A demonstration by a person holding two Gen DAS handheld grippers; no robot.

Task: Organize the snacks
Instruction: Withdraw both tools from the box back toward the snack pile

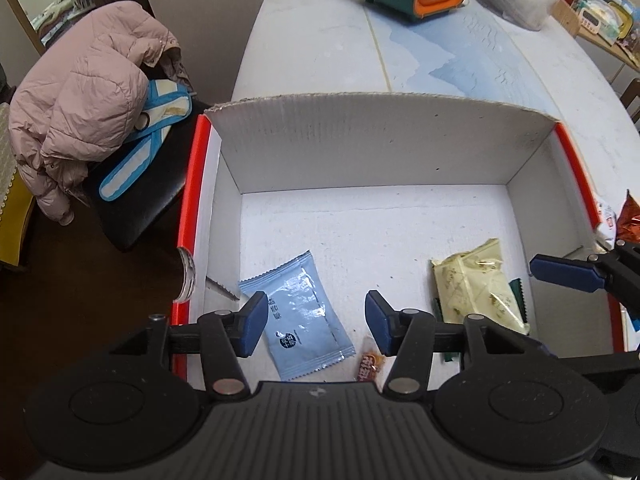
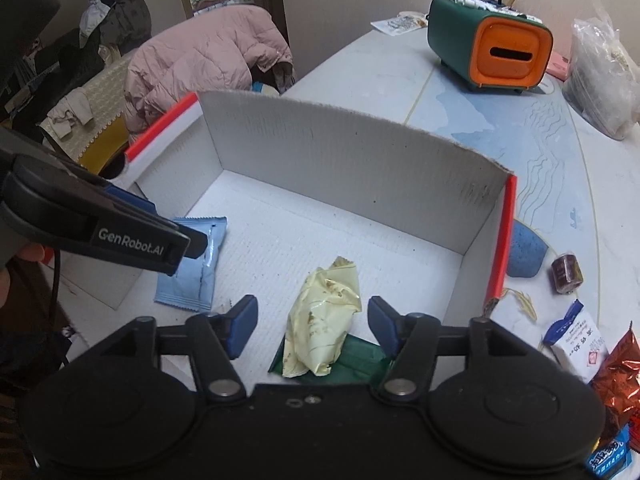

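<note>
A white cardboard box (image 1: 380, 152) with red edges holds several snacks. A light blue packet (image 1: 304, 316) lies flat on its floor, also in the right wrist view (image 2: 200, 268). A cream packet (image 1: 476, 284) lies over a dark green one (image 2: 352, 360); the cream packet also shows in the right wrist view (image 2: 324, 316). My left gripper (image 1: 316, 328) is open and empty just above the blue packet. My right gripper (image 2: 312, 330) is open and empty above the cream packet. A small red packet (image 1: 370, 366) lies by the left gripper.
Outside the box on the right lie a white-and-blue packet (image 2: 576, 340), a red foil packet (image 2: 616, 376), a blue packet (image 2: 610, 456) and a dark wrapped sweet (image 2: 566, 274). A green-and-orange holder (image 2: 492, 46) and a plastic bag (image 2: 604, 80) stand further back on the table. A chair with a pink jacket (image 1: 84, 96) is at left.
</note>
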